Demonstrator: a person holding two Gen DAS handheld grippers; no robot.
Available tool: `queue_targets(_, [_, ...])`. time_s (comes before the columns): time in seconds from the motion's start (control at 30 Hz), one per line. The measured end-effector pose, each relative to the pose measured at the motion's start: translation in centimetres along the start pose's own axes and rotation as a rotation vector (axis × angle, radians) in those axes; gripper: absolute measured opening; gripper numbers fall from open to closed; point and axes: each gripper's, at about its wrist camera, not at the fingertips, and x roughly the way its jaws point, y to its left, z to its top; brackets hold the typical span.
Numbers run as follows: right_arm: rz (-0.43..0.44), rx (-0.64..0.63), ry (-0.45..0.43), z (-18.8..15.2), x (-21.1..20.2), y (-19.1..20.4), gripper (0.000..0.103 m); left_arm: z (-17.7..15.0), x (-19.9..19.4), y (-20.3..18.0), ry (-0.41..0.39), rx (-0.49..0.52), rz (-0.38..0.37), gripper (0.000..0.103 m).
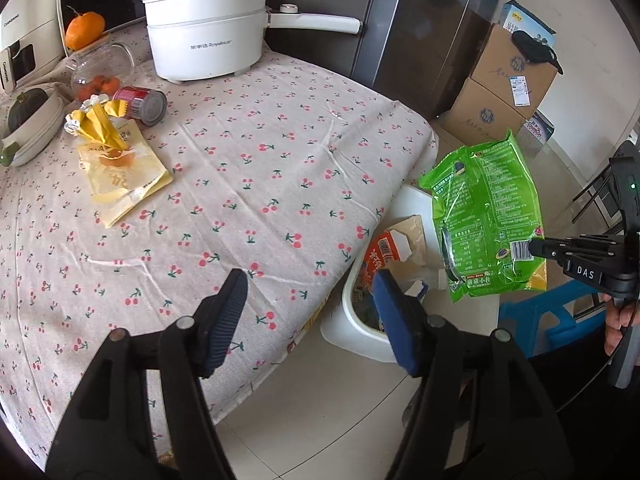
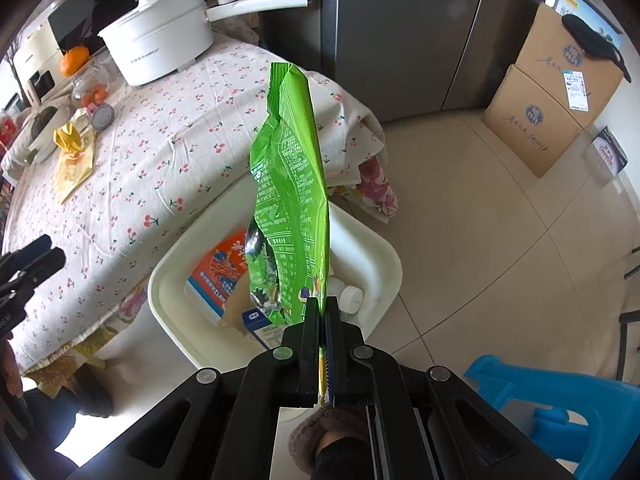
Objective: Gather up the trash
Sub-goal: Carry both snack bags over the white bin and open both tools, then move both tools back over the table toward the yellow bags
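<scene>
My right gripper (image 2: 322, 305) is shut on the bottom edge of a crinkled green snack bag (image 2: 294, 184), which hangs over the white trash bin (image 2: 170, 280) beside the table. From the left wrist view the same green bag (image 1: 488, 220) is pinched by the right gripper (image 1: 534, 248) above the bin (image 1: 350, 320). An orange carton (image 2: 218, 270), brown paper and small white pieces lie inside the bin. My left gripper (image 1: 310, 284) is open with nothing between its fingers, at the table's edge near the bin. A yellow wrapper (image 1: 124, 172), a crumpled yellow wrapper (image 1: 98, 124) and a red can (image 1: 142, 104) lie on the cherry-print tablecloth (image 1: 248, 184).
A white electric pot (image 1: 208, 36) with a long handle, a glass jar (image 1: 102, 70), an orange (image 1: 85, 30) and a dish with a squash (image 1: 28, 120) stand at the table's back. A blue stool (image 2: 560, 404), stacked cardboard boxes (image 2: 556, 92) and a fridge (image 2: 400, 28) surround the tiled floor.
</scene>
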Motion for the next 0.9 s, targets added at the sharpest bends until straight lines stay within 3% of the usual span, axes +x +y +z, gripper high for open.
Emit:
queue_targets(0.27, [-0.077, -0.055, 0.026, 0.3, 0.8, 2.0, 0.006, -0.4, -0.9, 3.0, -0.001, -0.061, 0.037, 0.073])
queue_targets(0.37, [-0.060, -0.040, 0.015, 0.5, 0.5, 2.3, 0.021, -0.6, -1.4, 3.9, -0.011, -0.083, 0.047, 0.080])
queue_targets(0.43, [-0.050, -0.033, -0.003, 0.7, 0.1, 2.5, 0.046, -0.8, -1.8, 4.4, -0.014, -0.096, 0.052, 0.081])
queue_targets(0.47, [-0.048, -0.032, -0.014, 0.8, -0.2, 2.6, 0.050, -0.9, -1.9, 4.7, -0.015, -0.102, 0.055, 0.082])
queue_targets(0.7, [-0.010, -0.045, -0.038, 1.1, -1.0, 4.0, 0.054, -1.7, -3.0, 7.2, -0.016, -0.152, 0.091, 0.083])
queue_targets(0.9, [0.034, -0.068, -0.070, 1.8, -1.8, 6.3, 0.064, -2.8, -4.0, 10.0, -0.020, -0.201, 0.135, 0.085])
